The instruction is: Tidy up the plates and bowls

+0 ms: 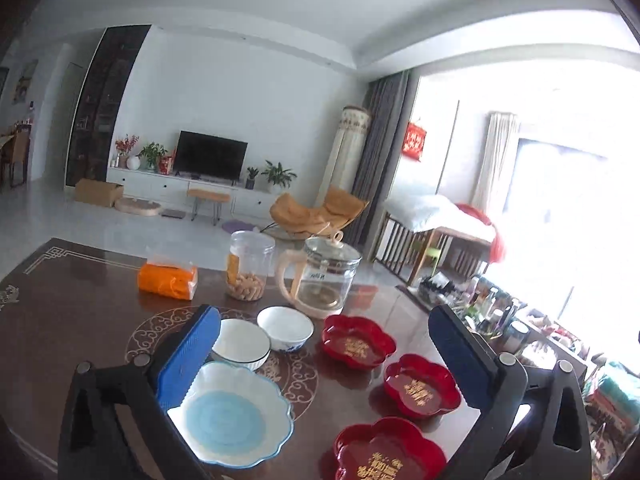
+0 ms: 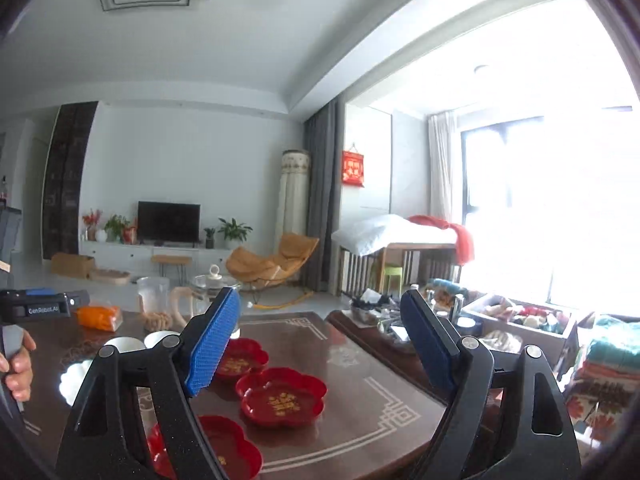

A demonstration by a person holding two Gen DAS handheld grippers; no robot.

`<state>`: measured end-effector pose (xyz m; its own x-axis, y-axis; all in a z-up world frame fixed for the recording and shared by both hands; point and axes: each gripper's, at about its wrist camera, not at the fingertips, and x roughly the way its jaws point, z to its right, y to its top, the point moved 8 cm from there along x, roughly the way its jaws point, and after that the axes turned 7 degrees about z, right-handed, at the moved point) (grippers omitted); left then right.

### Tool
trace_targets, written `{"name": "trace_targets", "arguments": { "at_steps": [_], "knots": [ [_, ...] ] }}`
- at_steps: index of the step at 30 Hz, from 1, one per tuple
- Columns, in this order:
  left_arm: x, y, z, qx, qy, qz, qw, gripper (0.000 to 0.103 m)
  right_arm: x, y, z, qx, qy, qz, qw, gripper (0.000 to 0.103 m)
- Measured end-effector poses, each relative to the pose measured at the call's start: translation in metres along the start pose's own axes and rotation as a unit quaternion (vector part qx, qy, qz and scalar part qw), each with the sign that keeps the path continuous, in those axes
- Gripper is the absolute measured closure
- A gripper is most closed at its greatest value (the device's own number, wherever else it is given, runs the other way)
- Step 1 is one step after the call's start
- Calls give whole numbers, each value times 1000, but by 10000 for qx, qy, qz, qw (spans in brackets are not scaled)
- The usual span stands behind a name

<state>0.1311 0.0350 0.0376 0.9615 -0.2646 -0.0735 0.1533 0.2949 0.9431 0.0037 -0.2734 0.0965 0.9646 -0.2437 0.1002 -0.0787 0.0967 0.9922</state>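
On the dark wooden table [image 1: 80, 304] lie three red flower-shaped plates [image 1: 358, 344] [image 1: 420, 386] [image 1: 388, 452] in a row on the right. Left of them sit a scalloped white bowl with a blue centre [image 1: 234, 416], a dark-rimmed white bowl [image 1: 240, 342] and a blue-patterned white bowl [image 1: 286, 326]. My left gripper [image 1: 324, 316] hangs above them, open and empty. My right gripper [image 2: 322, 300] is open too, with nothing between its fingers, above the red plates [image 2: 280, 398] [image 2: 244, 360] [image 2: 216, 448]. The white bowls [image 2: 124, 344] show at the left of the right wrist view.
An orange tissue pack [image 1: 168, 280], a plastic jar of snacks [image 1: 248, 266] and a glass kettle [image 1: 320, 280] stand behind the bowls. A cluttered low table [image 1: 500, 320] lies off the right edge. A hand [image 2: 18, 364] holding the other gripper's handle shows at far left.
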Motion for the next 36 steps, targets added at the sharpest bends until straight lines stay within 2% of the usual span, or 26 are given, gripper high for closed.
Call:
{"name": "trace_targets", "arguments": {
  "at_steps": [1, 2, 5, 7, 9, 11, 14, 16, 18, 20, 22, 25, 28, 31, 34, 36],
  "knots": [
    [-3, 2, -5, -154, -119, -4, 9998, 0, -5, 5, 0, 75, 3, -15, 10000, 18],
    [-3, -2, -10, -167, -17, -220, 9996, 0, -9, 10, 1, 191, 7, -57, 9998, 18],
    [4, -28, -17, 24, 171, -1147, 9933, 0, -15, 19, 3, 526, 94, -289, 9982, 18],
    [8, -46, -18, 121, 234, -1569, 9873, 0, -13, 19, 1, 640, 173, -519, 9965, 18],
    [10, -58, -14, 216, 204, -1863, 9820, 0, 0, 12, -5, 601, 317, -934, 9933, 18],
    [16, -67, -6, 286, 61, -2166, 9758, 0, 21, -4, -12, 710, 605, -1521, 9840, 18],
    [25, -79, 9, 289, -107, -2489, 9680, 0, 52, -40, -13, 1238, 1029, -2281, 9602, 18],
    [38, -88, 18, 348, -169, -2719, 9615, 0, 76, -68, -4, 1577, 1024, -2717, 9438, 18],
    [59, -101, 27, 460, -166, -3023, 9520, 0, 98, -100, 12, 2053, 1008, -3112, 9224, 18],
    [90, -118, 36, 450, -234, -3368, 9402, 0, 119, -138, 28, 2570, 958, -3516, 8951, 18],
    [123, -141, 44, 381, -221, -3787, 9245, 1, 137, -176, 44, 2911, 792, -3967, 8669, 18],
    [173, -174, 57, 421, -149, -4252, 9040, 1, 162, -218, 61, 3149, 678, -4417, 8373, 18],
    [215, -203, 70, 590, -6, -4546, 8887, 3, 186, -242, 68, 3068, 649, -4647, 8281, 18],
    [245, -229, 79, 559, 71, -4784, 8764, 9, 209, -256, 66, 2935, 697, -4785, 8247, 19],
    [270, -248, 86, 611, 174, -4921, 8682, 14, 229, -267, 60, 2556, 758, -4872, 8316, 19],
    [281, -257, 90, 654, 236, -4985, 8641, 19, 241, -281, 57, 2338, 726, -4982, 8318, 20]
  ]
}}
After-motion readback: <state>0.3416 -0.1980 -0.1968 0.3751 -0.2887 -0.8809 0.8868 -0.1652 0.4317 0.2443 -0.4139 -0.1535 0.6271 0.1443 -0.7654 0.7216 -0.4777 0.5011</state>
